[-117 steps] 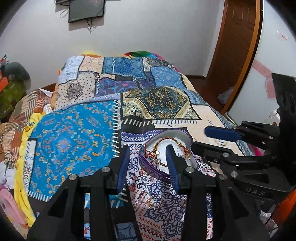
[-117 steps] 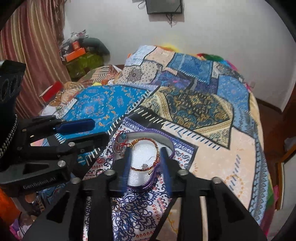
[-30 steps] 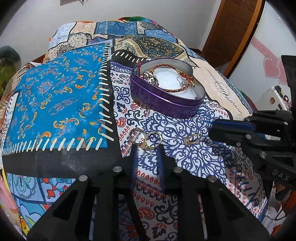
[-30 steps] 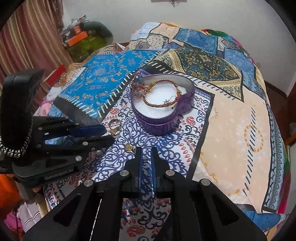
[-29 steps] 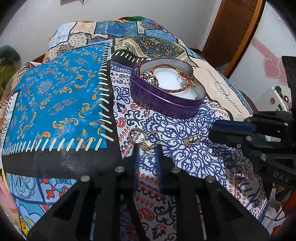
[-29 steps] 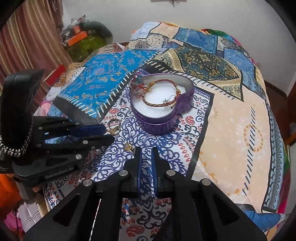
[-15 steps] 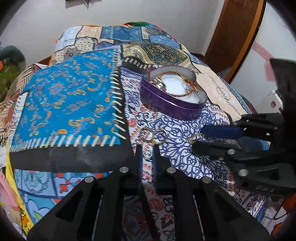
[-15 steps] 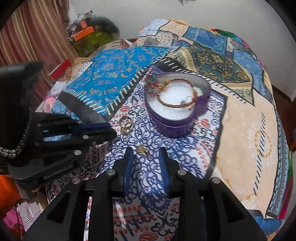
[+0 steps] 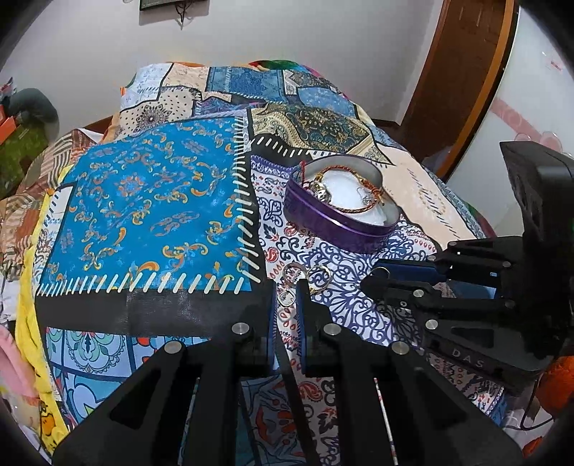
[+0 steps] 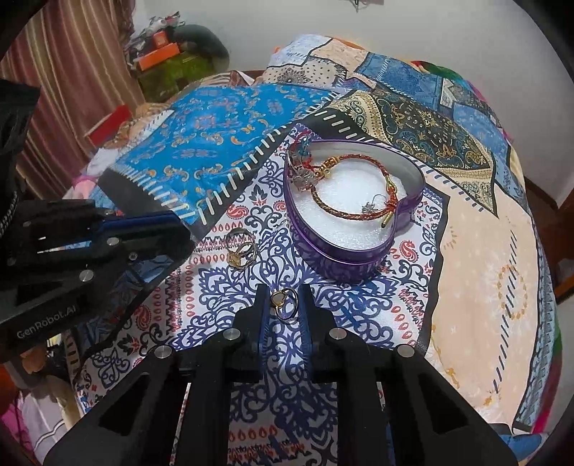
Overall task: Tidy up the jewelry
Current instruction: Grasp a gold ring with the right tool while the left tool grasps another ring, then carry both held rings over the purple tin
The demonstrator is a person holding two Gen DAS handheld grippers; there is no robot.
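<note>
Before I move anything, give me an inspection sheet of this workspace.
Surface: patchwork bedspread, rumpled.
Job's things: heart-shaped purple tin, lid off, holding corded bracelets on white padding; loose rings on the bedspread beside it.
Clutter: boxes and bags heaped in the far corner.
Grippers: left gripper shut, small silver ring apparently pinched at its tips; right gripper with jaws closing on a gold heart ring.
Cables: cord dangling under a wall screen.
Surroundings: wooden door, striped curtain.
</note>
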